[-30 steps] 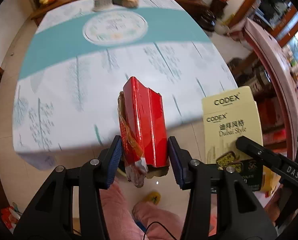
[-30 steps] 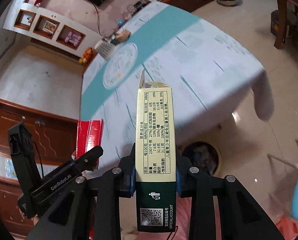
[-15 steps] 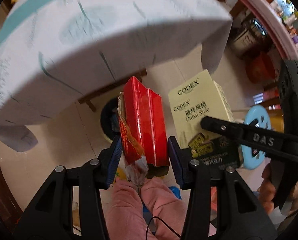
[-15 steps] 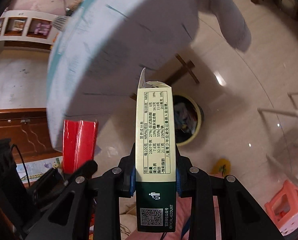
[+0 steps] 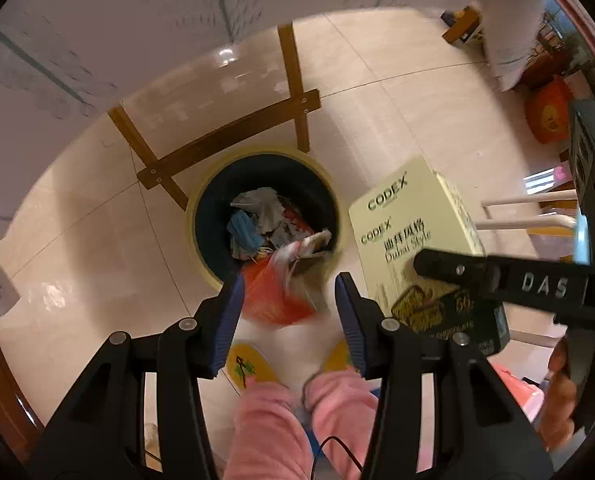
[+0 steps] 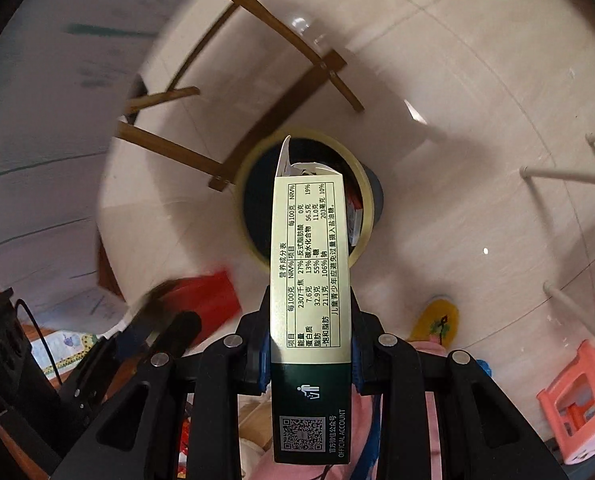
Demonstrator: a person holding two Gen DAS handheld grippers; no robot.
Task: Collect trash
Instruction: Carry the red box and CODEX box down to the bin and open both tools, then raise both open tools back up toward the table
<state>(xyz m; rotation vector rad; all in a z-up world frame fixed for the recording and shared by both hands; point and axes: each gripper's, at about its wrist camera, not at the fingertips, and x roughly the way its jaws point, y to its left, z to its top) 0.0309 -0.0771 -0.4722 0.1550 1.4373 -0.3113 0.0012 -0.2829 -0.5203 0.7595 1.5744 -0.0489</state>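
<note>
L gripper (image 5: 287,304) is aimed down at the bin (image 5: 201,216); the blurred red wrapper (image 5: 273,300) is seen between part-open jaws, grip can't be told. Cream box (image 6: 311,280) is clamped by R gripper (image 6: 309,344), its top over the bin rim. Bare floor (image 5: 397,112) rings the bin; table struts (image 5: 225,136) sit just behind.

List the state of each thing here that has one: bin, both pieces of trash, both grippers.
Trash bin: upright on the floor, lidless, partly filled.
Yellow box: top flap open, clamped at its dark end.
Red pack: blurred, tilted toward the bin, clear of one pad.
Left gripper: jaws apart, red pack loose between them.
Right gripper: shut on the yellow box.
</note>
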